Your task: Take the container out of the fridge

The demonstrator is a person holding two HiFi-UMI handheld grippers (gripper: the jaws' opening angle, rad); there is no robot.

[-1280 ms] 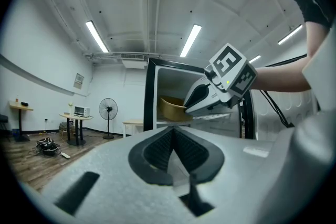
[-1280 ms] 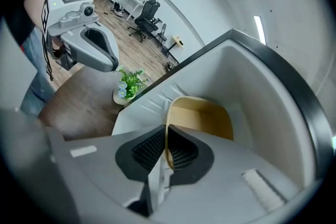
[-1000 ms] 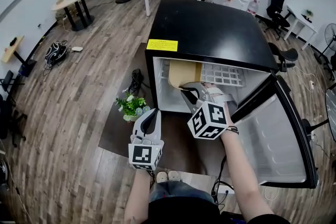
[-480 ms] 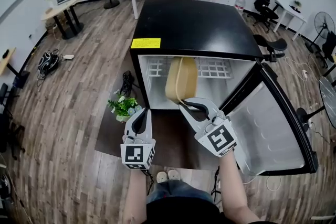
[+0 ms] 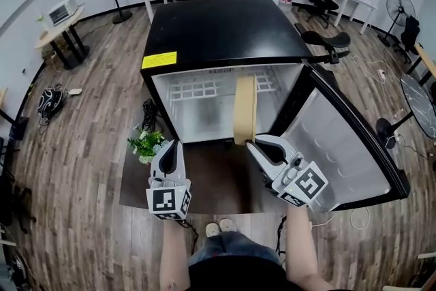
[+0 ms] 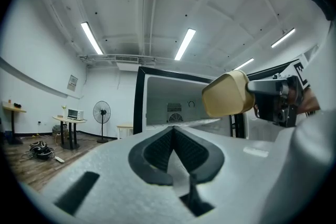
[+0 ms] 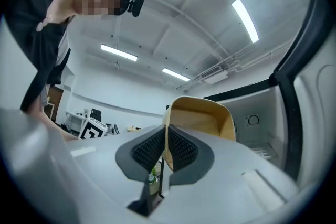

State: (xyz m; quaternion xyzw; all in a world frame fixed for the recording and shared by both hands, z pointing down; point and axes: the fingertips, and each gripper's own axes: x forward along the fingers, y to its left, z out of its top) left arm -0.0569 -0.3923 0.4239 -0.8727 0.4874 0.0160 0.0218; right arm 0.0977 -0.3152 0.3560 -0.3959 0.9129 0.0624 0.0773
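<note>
The tan container (image 5: 245, 109) hangs on edge in front of the open black fridge (image 5: 225, 31), outside its white cavity. My right gripper (image 5: 255, 141) is shut on the container's rim, which its ribbed pads (image 7: 178, 147) pinch from both sides. In the right gripper view the container (image 7: 202, 118) rises just beyond the right gripper (image 7: 165, 147). My left gripper (image 5: 172, 145) stays low at the left with its jaws shut and nothing between them. The left gripper view shows the left gripper (image 6: 176, 136), with the container (image 6: 226, 94) up at the right.
The fridge door (image 5: 347, 146) stands swung open at the right. A wire shelf (image 5: 197, 88) sits inside the cavity. A small potted plant (image 5: 144, 145) stands left of the fridge on a dark mat (image 5: 211, 180). Fans, tables and chairs ring the room.
My right gripper has drawn the container back out of the fridge, lifting it slightly and rolling it onto its edge. The left gripper has stayed about where it was.
</note>
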